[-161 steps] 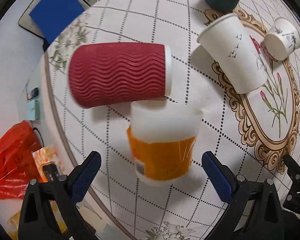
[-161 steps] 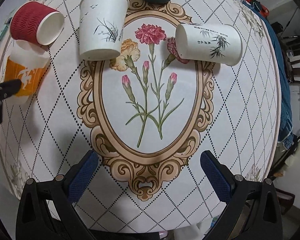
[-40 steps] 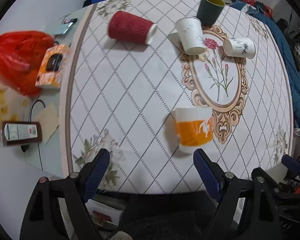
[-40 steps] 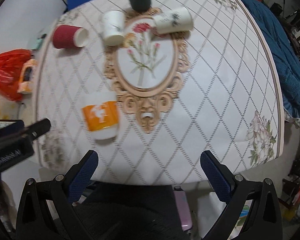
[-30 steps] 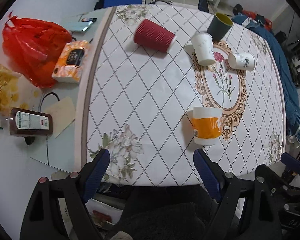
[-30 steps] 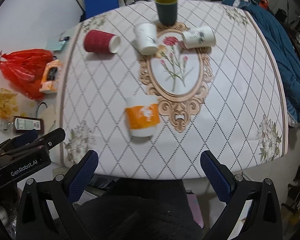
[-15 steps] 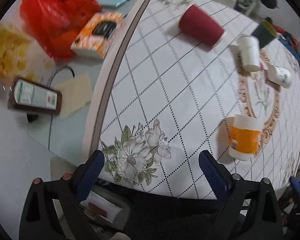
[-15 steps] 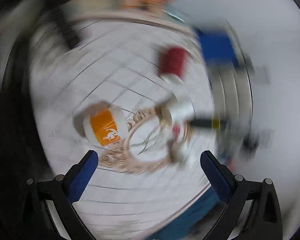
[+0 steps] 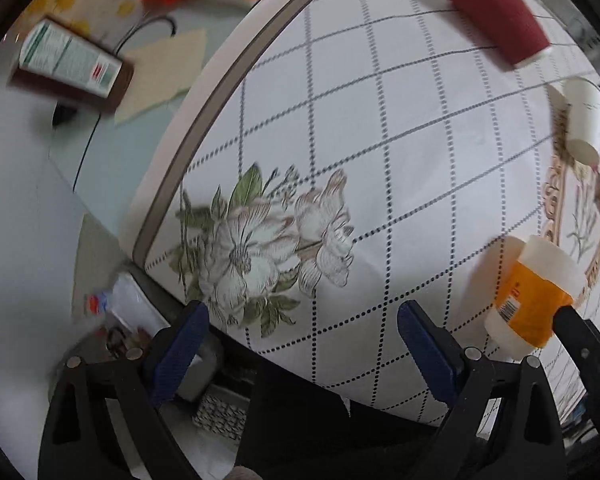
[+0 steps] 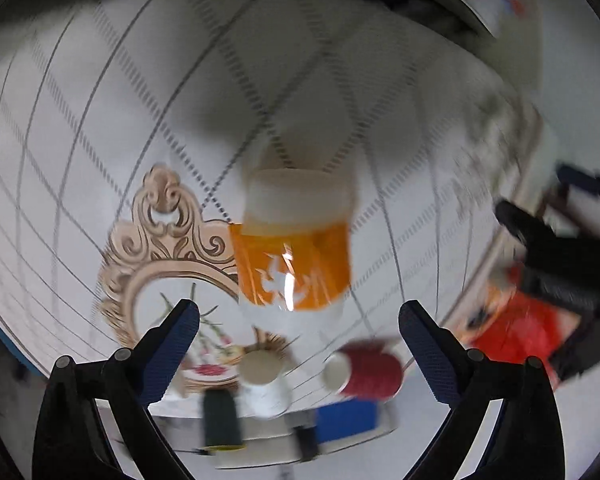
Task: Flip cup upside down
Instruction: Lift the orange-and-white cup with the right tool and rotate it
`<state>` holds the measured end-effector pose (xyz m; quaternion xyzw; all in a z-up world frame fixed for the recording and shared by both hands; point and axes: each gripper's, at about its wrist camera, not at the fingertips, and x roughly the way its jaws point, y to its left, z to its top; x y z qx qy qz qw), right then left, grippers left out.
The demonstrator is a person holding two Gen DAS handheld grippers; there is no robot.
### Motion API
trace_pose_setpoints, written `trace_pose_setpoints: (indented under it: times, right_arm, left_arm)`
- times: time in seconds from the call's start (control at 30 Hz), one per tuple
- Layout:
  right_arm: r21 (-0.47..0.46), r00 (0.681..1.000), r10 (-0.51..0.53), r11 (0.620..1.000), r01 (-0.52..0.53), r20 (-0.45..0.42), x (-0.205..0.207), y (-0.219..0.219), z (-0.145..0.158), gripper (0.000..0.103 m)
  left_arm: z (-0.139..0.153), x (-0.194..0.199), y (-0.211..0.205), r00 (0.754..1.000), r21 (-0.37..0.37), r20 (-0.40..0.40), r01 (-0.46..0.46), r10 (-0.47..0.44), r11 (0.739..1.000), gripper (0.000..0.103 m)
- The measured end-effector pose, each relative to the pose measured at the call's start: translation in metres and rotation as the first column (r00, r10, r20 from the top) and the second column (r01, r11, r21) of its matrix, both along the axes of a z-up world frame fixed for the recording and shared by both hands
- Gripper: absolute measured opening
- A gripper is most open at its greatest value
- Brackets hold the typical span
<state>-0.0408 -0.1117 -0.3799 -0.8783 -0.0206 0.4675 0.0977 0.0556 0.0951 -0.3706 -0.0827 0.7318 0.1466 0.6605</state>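
The orange and white cup (image 9: pixel 534 292) stands on the patterned tablecloth near the table's near edge, at the right of the left wrist view. It also shows in the right wrist view (image 10: pixel 294 248), blurred, centred ahead of the fingers, and that view is rotated. My left gripper (image 9: pixel 302 340) is open and empty, over the table's near edge by a printed flower (image 9: pixel 260 240), left of the cup. My right gripper (image 10: pixel 300 340) is open and empty, with the cup a short way beyond its fingertips. Its dark body (image 9: pixel 580 344) shows beside the cup.
A red ribbed cup (image 9: pixel 500 12) lies on its side at the far end. A white paper cup (image 9: pixel 584 120) lies near the oval floral print. A bottle (image 9: pixel 70 64), a tissue pack and a red bag (image 10: pixel 524 332) sit on the side surface left of the table.
Both grippers have swung fast. The left one dropped lower and left toward the table's near edge. The right view has turned over and now faces the orange cup from close by.
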Motion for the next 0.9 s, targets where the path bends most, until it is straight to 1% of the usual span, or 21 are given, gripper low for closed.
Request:
trace_pose_setpoints:
  times: [0.07, 0.13, 0.27, 0.33, 0.43, 0.53, 0.63, 0.7, 0.83, 0.9]
  right_arm:
    - [-0.027, 0.998, 0.064, 0.998, -0.064, -0.009, 0.006, -0.007, -0.008, 0.1]
    - [-0.037, 0.995, 0.095, 0.995, -0.096, -0.018, 0.011, -0.01, -0.014, 0.1]
    - [-0.037, 0.995, 0.096, 0.995, -0.097, -0.037, 0.015, -0.004, -0.025, 0.099]
    - [-0.04, 0.994, 0.095, 0.995, -0.097, -0.044, 0.014, 0.0, -0.03, 0.099]
    - [-0.048, 0.994, 0.104, 0.993, -0.106, -0.042, 0.013, 0.0, -0.038, 0.099]
    - [-0.053, 0.994, 0.1, 0.993, -0.102, -0.036, 0.015, 0.003, -0.047, 0.093]
    - [-0.057, 0.996, 0.087, 0.994, -0.089, -0.037, 0.018, 0.004, -0.052, 0.091]
    - [-0.051, 0.996, 0.076, 0.996, -0.078, -0.037, 0.02, 0.006, -0.055, 0.085]
    - [-0.049, 0.998, 0.061, 0.997, -0.062, -0.034, 0.027, 0.011, -0.061, 0.082]
    - [-0.047, 0.998, 0.061, 0.997, -0.063, -0.032, 0.03, 0.011, -0.062, 0.079]
  left_arm:
    - [-0.004, -0.003, 0.001, 1.0, 0.0, -0.011, -0.017, 0.017, 1.0, 0.097]
    - [-0.008, -0.005, 0.002, 1.0, 0.002, -0.02, -0.025, 0.025, 1.0, 0.097]
    - [-0.015, -0.006, 0.001, 0.999, 0.001, -0.03, -0.025, 0.025, 1.0, 0.097]
    - [-0.016, -0.005, 0.001, 0.999, 0.011, -0.028, -0.015, 0.016, 1.0, 0.097]
    - [-0.017, -0.003, -0.001, 1.0, 0.014, -0.024, -0.011, 0.012, 1.0, 0.097]
    - [-0.017, 0.001, -0.003, 1.0, 0.012, -0.024, -0.005, 0.005, 1.0, 0.097]
    - [-0.019, 0.003, -0.004, 1.0, 0.013, -0.026, 0.004, -0.004, 1.0, 0.097]
    - [-0.019, 0.005, -0.006, 1.0, 0.016, -0.028, 0.009, -0.008, 1.0, 0.097]
    - [-0.018, 0.005, -0.006, 0.999, 0.015, -0.032, 0.009, -0.009, 1.0, 0.097]
    - [-0.016, 0.006, -0.005, 0.999, 0.012, -0.032, 0.004, -0.004, 1.0, 0.097]
